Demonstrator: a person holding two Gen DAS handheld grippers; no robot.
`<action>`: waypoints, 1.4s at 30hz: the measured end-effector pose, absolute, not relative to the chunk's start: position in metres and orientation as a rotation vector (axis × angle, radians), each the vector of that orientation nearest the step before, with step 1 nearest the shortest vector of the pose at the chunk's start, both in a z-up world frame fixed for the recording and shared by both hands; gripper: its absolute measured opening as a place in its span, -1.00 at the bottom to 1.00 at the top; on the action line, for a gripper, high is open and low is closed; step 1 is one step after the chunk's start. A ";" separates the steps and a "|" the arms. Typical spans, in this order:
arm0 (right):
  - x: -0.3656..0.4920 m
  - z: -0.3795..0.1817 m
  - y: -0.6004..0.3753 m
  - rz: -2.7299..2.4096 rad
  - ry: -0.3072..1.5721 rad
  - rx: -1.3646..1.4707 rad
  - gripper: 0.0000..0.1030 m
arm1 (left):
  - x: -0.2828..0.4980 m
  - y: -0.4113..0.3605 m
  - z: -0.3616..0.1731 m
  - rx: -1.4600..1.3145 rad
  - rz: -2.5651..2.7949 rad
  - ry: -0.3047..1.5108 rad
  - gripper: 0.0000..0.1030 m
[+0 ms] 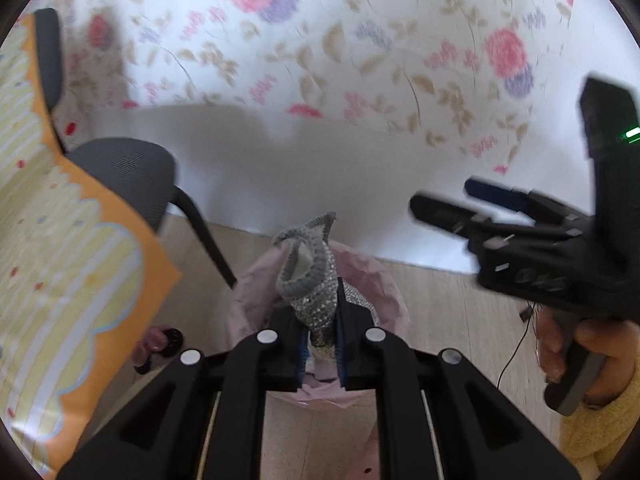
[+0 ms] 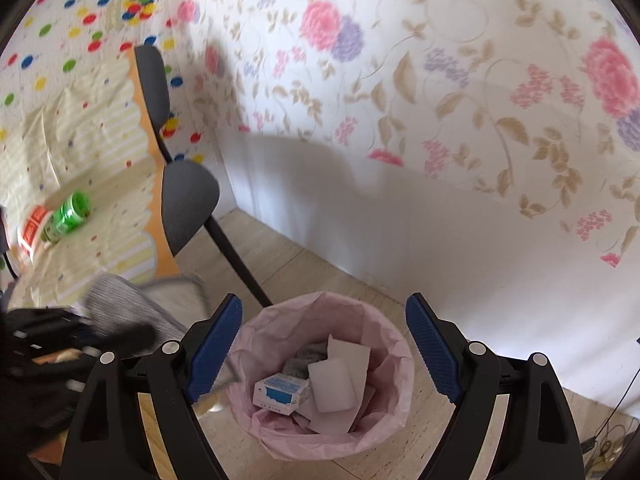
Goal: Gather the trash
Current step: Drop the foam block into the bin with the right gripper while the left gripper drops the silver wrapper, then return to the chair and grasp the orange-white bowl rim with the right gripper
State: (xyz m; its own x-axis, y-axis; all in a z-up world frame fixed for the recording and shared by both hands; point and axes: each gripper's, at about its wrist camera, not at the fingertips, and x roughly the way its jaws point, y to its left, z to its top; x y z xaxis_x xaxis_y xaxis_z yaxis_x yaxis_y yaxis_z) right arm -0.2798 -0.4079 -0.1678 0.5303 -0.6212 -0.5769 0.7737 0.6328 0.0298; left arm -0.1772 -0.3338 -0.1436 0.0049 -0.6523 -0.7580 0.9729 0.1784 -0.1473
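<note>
My left gripper [image 1: 322,344] is shut on a grey knitted sock [image 1: 312,280] and holds it above the trash bin with a pink bag [image 1: 384,280]. In the right wrist view the bin [image 2: 320,432] stands on the floor between my fingers and holds a blue-and-white box [image 2: 280,394] and white paper pieces [image 2: 336,384]. My right gripper [image 2: 324,348] is open and empty above the bin. The left gripper with the blurred sock [image 2: 132,304] shows at the left. The right gripper [image 1: 460,208] shows in the left wrist view at the right.
A dark grey chair [image 2: 188,192] stands left of the bin by a table with a yellow striped cloth [image 2: 80,128]. A green can [image 2: 70,214] lies on that table. The flowered wall [image 2: 400,100] is behind the bin. Cables [image 2: 604,440] lie on the floor at the right.
</note>
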 end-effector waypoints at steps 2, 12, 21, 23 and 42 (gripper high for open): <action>-0.288 -0.168 -0.413 -0.852 0.541 0.330 0.63 | -0.183 -0.349 -0.154 0.526 -1.350 0.845 -0.74; -0.316 -0.167 -0.427 -0.886 0.494 0.385 0.63 | -0.166 -0.370 -0.177 0.543 -1.232 0.880 0.24; -0.253 -0.130 -0.394 -0.675 0.461 0.327 0.62 | -0.130 -0.291 -0.102 0.442 -1.053 0.714 0.24; -0.224 -0.122 -0.379 -0.597 0.468 0.295 0.62 | -0.120 -0.259 -0.082 0.425 -0.965 0.661 0.24; 0.039 -0.097 -0.142 0.148 0.566 0.040 0.62 | -0.049 0.072 -0.016 0.169 -0.057 0.655 0.25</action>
